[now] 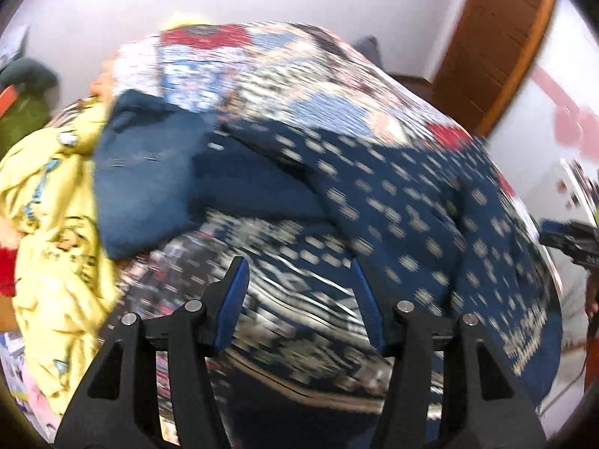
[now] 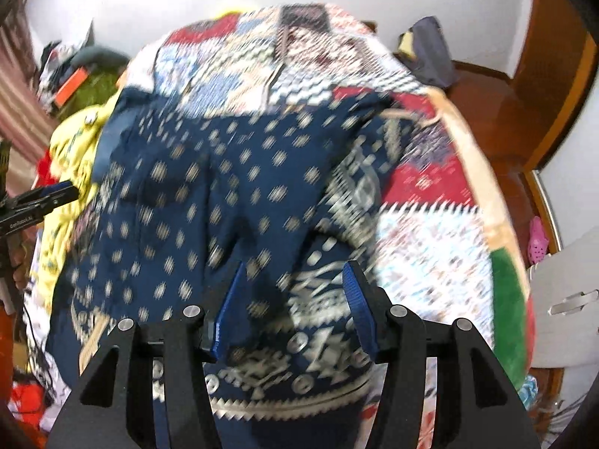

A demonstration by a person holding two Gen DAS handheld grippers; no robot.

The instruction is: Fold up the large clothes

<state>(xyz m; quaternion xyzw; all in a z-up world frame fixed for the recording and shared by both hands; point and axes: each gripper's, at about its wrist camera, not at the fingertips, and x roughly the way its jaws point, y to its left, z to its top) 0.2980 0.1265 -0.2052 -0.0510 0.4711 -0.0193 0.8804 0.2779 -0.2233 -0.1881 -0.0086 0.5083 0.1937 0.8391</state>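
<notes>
Both your left gripper point(image 1: 299, 299) and right gripper point(image 2: 294, 299) hang with jaws apart, gripping nothing, over the navy white-patterned knit sweater point(image 2: 209, 194) spread on the patchwork quilt point(image 2: 430, 224), probably lining up a fold.

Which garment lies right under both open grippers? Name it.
The navy patterned garment with pale dots, spread on the patchwork quilt. The yellow printed garment is heaped off to the left.

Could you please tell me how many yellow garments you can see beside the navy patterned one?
1: a yellow garment lies crumpled left of the navy patterned garment; more could be buried underneath.
</notes>
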